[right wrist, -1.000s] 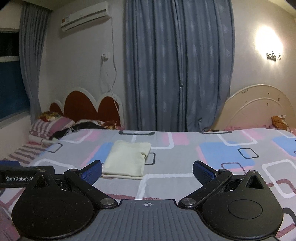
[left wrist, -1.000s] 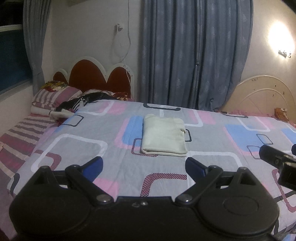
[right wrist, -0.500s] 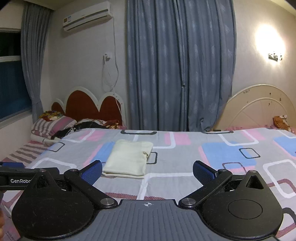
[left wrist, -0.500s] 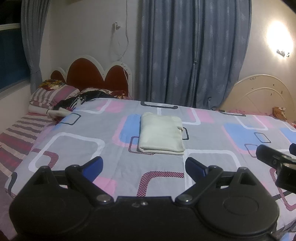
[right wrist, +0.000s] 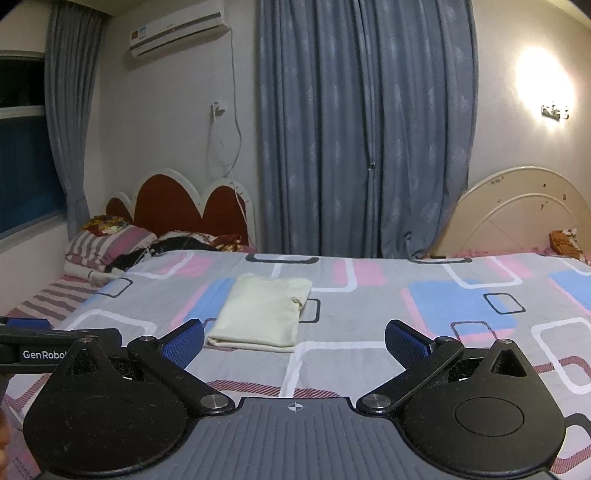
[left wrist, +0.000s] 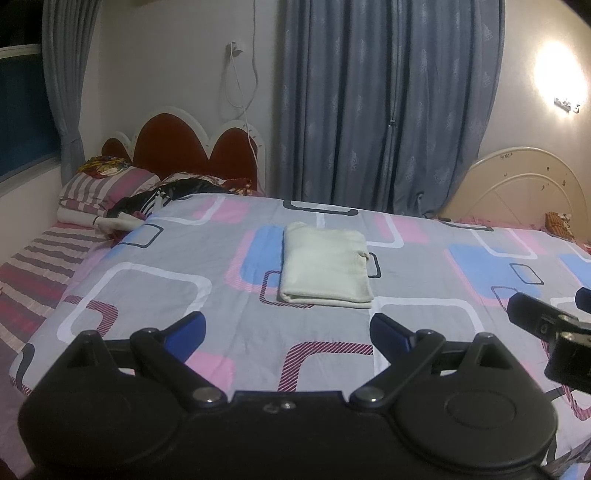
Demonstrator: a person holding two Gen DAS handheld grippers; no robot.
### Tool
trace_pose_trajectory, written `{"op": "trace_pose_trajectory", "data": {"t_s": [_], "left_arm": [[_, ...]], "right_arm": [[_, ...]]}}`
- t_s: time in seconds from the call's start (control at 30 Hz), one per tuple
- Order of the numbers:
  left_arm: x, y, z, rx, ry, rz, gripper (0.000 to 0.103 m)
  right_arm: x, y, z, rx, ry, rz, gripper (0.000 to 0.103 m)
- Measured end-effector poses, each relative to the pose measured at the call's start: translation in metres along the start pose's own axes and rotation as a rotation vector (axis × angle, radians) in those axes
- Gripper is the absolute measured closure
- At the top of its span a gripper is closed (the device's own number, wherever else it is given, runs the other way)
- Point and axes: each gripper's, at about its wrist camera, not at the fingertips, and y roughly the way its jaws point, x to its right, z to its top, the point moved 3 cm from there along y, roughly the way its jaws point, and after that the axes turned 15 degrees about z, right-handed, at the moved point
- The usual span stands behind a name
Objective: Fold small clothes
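A cream garment (left wrist: pixel 325 271) lies folded into a neat rectangle on the patterned bedspread (left wrist: pixel 184 258); it also shows in the right wrist view (right wrist: pixel 264 312). My left gripper (left wrist: pixel 288 328) is open and empty, held back from the garment near the bed's front edge. My right gripper (right wrist: pixel 293 336) is open and empty, also short of the garment and to its right. The right gripper's tip shows at the right edge of the left wrist view (left wrist: pixel 543 321). The left gripper's body shows at the left edge of the right wrist view (right wrist: pixel 44 347).
Striped pillows (left wrist: pixel 107 184) and dark clothes (left wrist: pixel 166 194) lie by the red headboard (left wrist: pixel 184 151) at the far left. Grey curtains (left wrist: pixel 384 110) hang behind the bed. A cream headboard (left wrist: pixel 517 188) leans at the far right. An air conditioner (right wrist: pixel 177 33) hangs on the wall.
Both grippers have drawn back and risen slightly; the folded garment sits a little farther away in both views. The garment has not moved. Both grippers stay open.
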Motion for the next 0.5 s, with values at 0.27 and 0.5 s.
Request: {"op": "trace_pose_trajectory", "data": {"t_s": [0.27,0.5], "left_arm": [[0.0008,0.0011,0.0001,0.002,0.002,0.002,0.008],[0.0003,0.0041,-0.0002,-0.004,0.003,0.0,0.008]], "right_arm": [[-0.001,0.0024,-0.0014,-0.003,0.0,0.005,0.0],[-0.0016,0.0078,-0.004,-0.011,-0.005,0.01,0.0]]}}
